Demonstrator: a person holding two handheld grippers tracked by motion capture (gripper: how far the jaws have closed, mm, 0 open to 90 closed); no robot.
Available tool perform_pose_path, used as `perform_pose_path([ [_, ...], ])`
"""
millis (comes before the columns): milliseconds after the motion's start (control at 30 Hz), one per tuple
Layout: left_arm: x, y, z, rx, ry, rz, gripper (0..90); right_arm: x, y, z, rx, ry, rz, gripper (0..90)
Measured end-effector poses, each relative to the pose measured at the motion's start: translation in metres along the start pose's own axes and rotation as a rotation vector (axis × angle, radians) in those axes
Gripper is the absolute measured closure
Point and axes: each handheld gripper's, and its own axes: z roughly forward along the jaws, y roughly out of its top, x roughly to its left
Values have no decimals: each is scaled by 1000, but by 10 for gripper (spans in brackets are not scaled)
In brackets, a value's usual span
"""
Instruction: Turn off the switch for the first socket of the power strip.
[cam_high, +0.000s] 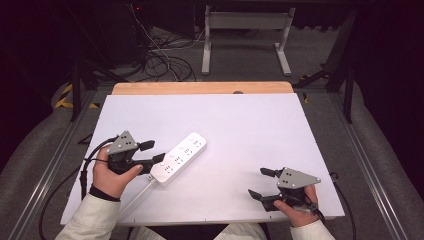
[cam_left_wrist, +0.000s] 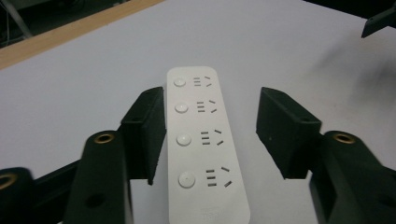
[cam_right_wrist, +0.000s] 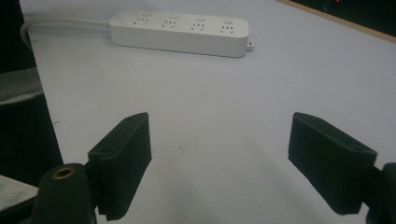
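Note:
A white power strip (cam_high: 180, 157) with several sockets and round buttons lies at an angle on the white table top (cam_high: 240, 120), left of centre. Its white cord (cam_high: 135, 195) runs toward the front edge. My left gripper (cam_high: 154, 151) is at the strip's near end and stands open. In the left gripper view the strip (cam_left_wrist: 201, 140) lies between the jaws; the left jaw is close beside its edge and the right jaw stands well apart. My right gripper (cam_high: 258, 182) rests at the front right, open, with bare table between its fingers (cam_right_wrist: 123, 158). The strip (cam_right_wrist: 180, 30) lies far ahead of it.
A wooden strip (cam_high: 200, 88) borders the table's far edge. Behind it are a white metal stand (cam_high: 245, 35) and loose cables (cam_high: 160, 60) on the floor. Metal rails (cam_high: 370, 165) run along both sides of the table.

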Motion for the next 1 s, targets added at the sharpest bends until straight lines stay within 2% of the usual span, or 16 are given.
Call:
perform_pose_path([
  [100,-1,0,-6,-26,-5,-1,323,0,0,0,1,-1,-1,214],
  [400,-4,-3,-25,-82,5,39,228,-1,-1,0,2,-3,-3,214],
  [733,-2,-15,-40,-96,-1,46,210,-1,-1,-1,0,-2,0,214],
  [1000,2,-32,-48,-107,-5,39,199,-1,-1,-1,0,-1,0,214],
])
